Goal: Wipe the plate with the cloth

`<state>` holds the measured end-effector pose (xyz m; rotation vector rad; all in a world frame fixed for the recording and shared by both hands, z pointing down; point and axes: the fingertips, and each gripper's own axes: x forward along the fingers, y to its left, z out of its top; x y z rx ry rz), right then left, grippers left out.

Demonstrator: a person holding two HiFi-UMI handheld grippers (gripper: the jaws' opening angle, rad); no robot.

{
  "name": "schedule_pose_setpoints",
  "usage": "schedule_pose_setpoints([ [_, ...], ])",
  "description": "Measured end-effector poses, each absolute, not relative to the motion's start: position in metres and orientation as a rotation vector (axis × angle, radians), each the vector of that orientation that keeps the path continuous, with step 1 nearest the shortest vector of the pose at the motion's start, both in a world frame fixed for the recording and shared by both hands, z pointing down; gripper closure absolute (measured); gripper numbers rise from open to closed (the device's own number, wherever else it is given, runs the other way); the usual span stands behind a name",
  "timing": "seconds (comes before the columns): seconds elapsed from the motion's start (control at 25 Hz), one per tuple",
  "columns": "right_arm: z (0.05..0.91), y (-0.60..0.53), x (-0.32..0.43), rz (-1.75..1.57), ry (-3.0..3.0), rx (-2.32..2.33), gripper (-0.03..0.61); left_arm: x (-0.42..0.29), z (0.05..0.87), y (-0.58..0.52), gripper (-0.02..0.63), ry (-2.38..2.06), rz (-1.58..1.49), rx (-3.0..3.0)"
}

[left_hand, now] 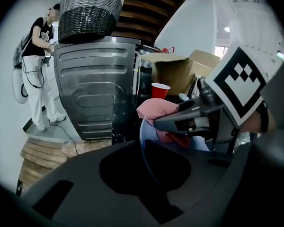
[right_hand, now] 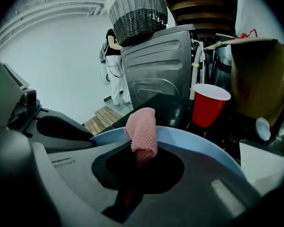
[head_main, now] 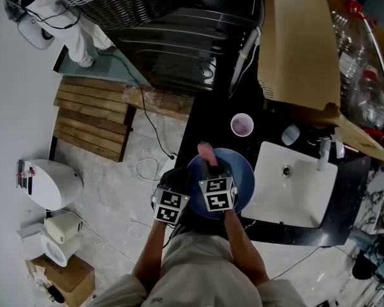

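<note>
Closest in, the left hand-held gripper (head_main: pixel 177 179) pinched the left rim of the blue plate (head_main: pixel 244 179), which was at the table's (head_main: pixel 208 117) near edge beside the sink (head_main: pixel 294 184). The right hand-held gripper (head_main: pixel 211 165) clamped the pink cloth (head_main: pixel 206 149) by the plate's far rim. Wiping seemed to be the step in hand; the next move probably called for pressing the cloth down and sweeping it across the plate.

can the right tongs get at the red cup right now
Probably not to grip: right tongs are shut on the cloth. The path to the cup past the plate rim looks clear.
</note>
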<state>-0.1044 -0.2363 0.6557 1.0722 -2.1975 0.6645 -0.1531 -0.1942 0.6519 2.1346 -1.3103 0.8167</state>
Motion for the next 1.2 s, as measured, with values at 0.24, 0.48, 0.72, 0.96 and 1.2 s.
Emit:
schedule_pose_setpoints([
  [0.24, 0.659, -0.235, -0.102, 0.645, -2.155, 1.104, 0.546, -0.152, 0.652, -0.188, 0.578, -1.267, 0.771, 2.141],
  [0.48, 0.661, -0.232, -0.087, 0.618, -2.091, 1.152, 0.546, -0.154, 0.658, -0.179, 0.581, -1.252, 0.752, 2.125],
  [0.72, 0.663, -0.234, -0.061, 0.607, -2.010, 1.227, 0.546, -0.154, 0.655, -0.174, 0.582, -1.247, 0.739, 2.124],
  [0.96, 0.664, -0.235, -0.035, 0.604, -1.964, 1.293, 0.546, -0.155, 0.655, -0.171, 0.581, -1.254, 0.730, 2.124],
  [1.2, 0.663, -0.233, -0.018, 0.599, -1.933, 1.323, 0.546, -0.156, 0.655, -0.170, 0.581, -1.263, 0.725, 2.119],
])
